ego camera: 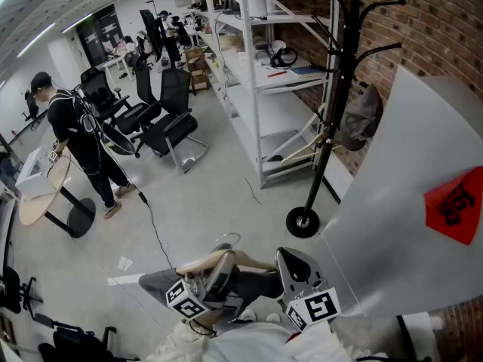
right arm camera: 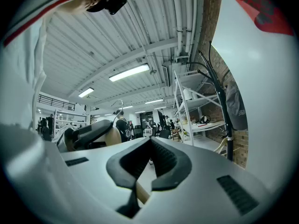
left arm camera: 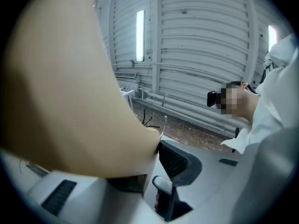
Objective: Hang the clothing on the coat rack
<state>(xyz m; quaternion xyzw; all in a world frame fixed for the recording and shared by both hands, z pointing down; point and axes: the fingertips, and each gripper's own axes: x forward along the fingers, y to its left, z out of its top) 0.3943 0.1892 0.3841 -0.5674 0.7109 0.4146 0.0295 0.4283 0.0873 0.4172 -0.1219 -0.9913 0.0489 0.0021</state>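
Note:
A beige wooden hanger (ego camera: 226,261) with a metal hook (ego camera: 230,237) lies across both grippers at the bottom of the head view. My left gripper (ego camera: 215,271) is shut on its middle; in the left gripper view the hanger (left arm camera: 70,87) hides one jaw and the other dark pad (left arm camera: 180,161) presses its edge. My right gripper (ego camera: 290,266) is closed at the hanger's right end, and a thin strip of the wood (right arm camera: 141,193) shows between its pads (right arm camera: 166,160). Something dark grey (ego camera: 158,281) shows under the hanger; I cannot tell whether it is cloth. The black coat rack (ego camera: 337,89) stands ahead to the right.
A grey cap (ego camera: 362,115) hangs on the rack, whose base (ego camera: 303,222) rests on the floor. A large white surface with a red tag (ego camera: 423,202) fills the right. White shelves (ego camera: 256,66), office chairs (ego camera: 170,119), a person (ego camera: 75,138) and a round table (ego camera: 41,194) stand beyond.

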